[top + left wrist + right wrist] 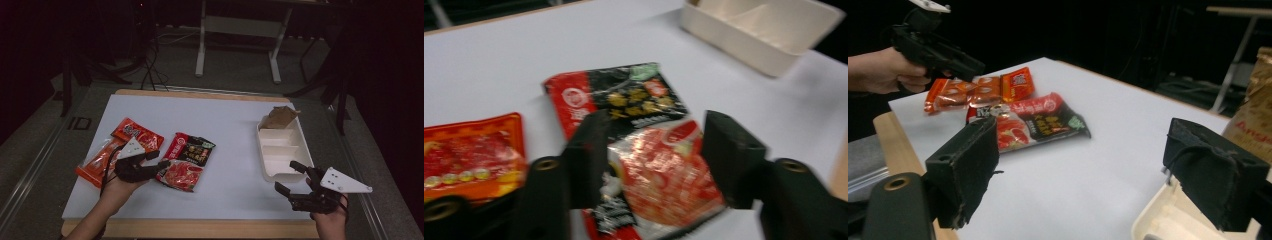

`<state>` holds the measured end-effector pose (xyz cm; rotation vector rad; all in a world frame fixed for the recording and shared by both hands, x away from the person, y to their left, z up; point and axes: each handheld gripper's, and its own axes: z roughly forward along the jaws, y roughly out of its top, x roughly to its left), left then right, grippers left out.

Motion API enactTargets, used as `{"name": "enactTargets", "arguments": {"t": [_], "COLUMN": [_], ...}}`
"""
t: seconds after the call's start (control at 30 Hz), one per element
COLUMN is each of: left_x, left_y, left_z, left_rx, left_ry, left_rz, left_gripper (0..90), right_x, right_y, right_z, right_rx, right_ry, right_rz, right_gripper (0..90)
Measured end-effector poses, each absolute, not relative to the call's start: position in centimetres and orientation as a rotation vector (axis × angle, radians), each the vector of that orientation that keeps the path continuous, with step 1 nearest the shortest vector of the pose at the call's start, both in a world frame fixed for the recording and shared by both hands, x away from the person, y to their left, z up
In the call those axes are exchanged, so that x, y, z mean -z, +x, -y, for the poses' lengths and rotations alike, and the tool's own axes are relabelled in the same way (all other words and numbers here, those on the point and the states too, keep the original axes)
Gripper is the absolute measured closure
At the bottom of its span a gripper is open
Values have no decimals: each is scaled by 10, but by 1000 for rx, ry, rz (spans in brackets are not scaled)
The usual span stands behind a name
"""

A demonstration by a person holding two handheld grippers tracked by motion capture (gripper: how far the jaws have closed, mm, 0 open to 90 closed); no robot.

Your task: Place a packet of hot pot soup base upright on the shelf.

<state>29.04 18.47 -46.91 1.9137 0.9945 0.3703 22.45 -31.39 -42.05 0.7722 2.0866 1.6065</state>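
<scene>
A red-and-black snack packet lies flat on the white table, left of the middle. My left gripper hovers at its left end with the jaws apart. In the left gripper view the packet lies on the table between and beyond the two black jaws, and I see no pad pressing on it. My right gripper stands wide open near the front corner of a cream divided tray, with nothing between its jaws. From the right gripper view the left gripper hangs above the packets.
Two orange-red packets lie left of the held-over packet, under the left hand. A crumpled brown paper bag sits in the tray's far end. The table's wooden front edge runs just before both hands.
</scene>
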Motion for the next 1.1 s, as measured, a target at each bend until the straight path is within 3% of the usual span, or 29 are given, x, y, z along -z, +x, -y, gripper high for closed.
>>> {"name": "enactTargets", "arguments": {"t": [0.03,0.07,0.13,0.2,0.23,0.33,0.57,0.83,1.1], "left_x": [474,477,479,485,488,498,513,529,529], "left_y": [300,304,308,315,319,332,353,365,361], "left_z": [-185,-185,-185,-185,-184,-184,-178,-162,-161], "left_rx": [-377,-381,-400,-405,-416,-419,-440,-354,-321], "left_ry": [1925,1931,1944,1961,1966,1999,2104,2240,2244], "left_rz": [-1032,-1046,-1063,-1088,-1110,-1181,-1217,-1189,-1181], "left_gripper": [626,666,732,732,816,896,900,900,900], "right_x": [424,425,425,425,425,424,425,428,429], "right_y": [226,226,226,226,225,225,225,227,227], "right_z": [315,315,314,314,313,311,312,311,310], "right_rx": [-1616,-1624,-1633,-1627,-1636,-1630,-1640,-1625,-1626], "right_ry": [763,767,765,758,730,713,717,723,731], "right_rz": [-2095,-2101,-2107,-2104,-2103,-2108,-2107,-2145,-2158], "right_gripper": [165,164,164,164,162,162,163,163,163]}}
